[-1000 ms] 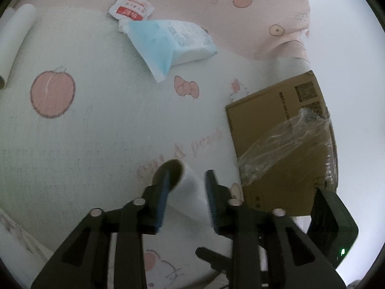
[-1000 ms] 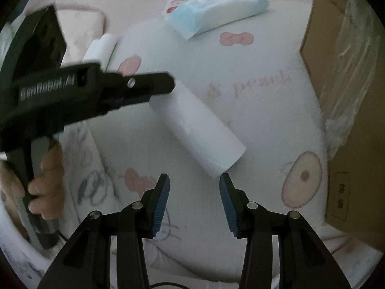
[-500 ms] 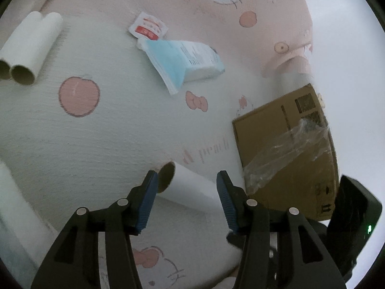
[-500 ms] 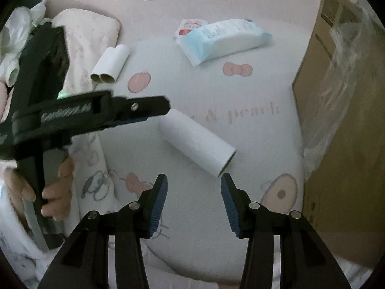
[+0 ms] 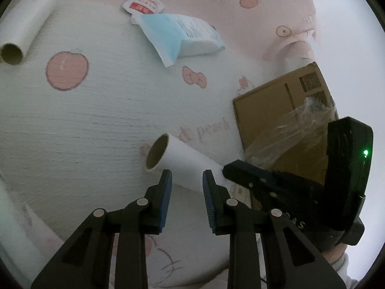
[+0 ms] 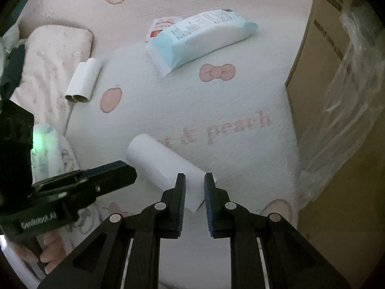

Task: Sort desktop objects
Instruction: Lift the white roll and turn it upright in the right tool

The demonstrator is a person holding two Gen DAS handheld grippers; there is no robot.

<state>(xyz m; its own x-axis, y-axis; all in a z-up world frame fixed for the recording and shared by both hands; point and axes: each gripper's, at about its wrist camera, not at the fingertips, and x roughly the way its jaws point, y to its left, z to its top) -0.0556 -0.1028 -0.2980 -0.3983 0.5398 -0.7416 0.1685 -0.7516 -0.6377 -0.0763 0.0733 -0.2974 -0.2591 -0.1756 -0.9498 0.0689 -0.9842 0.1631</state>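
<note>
I take the white cardboard tube point(image 5: 182, 161) lying on the printed bedspread point(image 5: 101, 120) as my landmark. My left gripper point(image 5: 186, 180) sits over the tube's open-ended half; its jaws have just been closing and now stand narrow with the tube between them, though I cannot tell whether the pads press on it. My right gripper point(image 6: 194, 185) is at the tube's other end point(image 6: 166, 166); its jaws have just been closing and now stand at their narrowest, clamped across that end of the tube. In the left wrist view the right gripper's black body point(image 5: 300, 187) reaches in against the tube's far end.

Beyond the tube, toward the pink part of the spread, lies a blue-and-white tissue pack point(image 6: 204, 38), with a small red-and-white sachet point(image 5: 143, 6) touching its far corner. Well apart from the tube, at the edge of a folded pink cloth point(image 6: 53, 55), two more white tubes point(image 6: 83, 84) lie side by side. Near the tube's right-gripper end stands a cardboard box point(image 5: 281, 118) with crumpled clear plastic point(image 5: 296, 132) draped over it. A hand point(image 6: 48, 252) holds the left gripper's handle.
</note>
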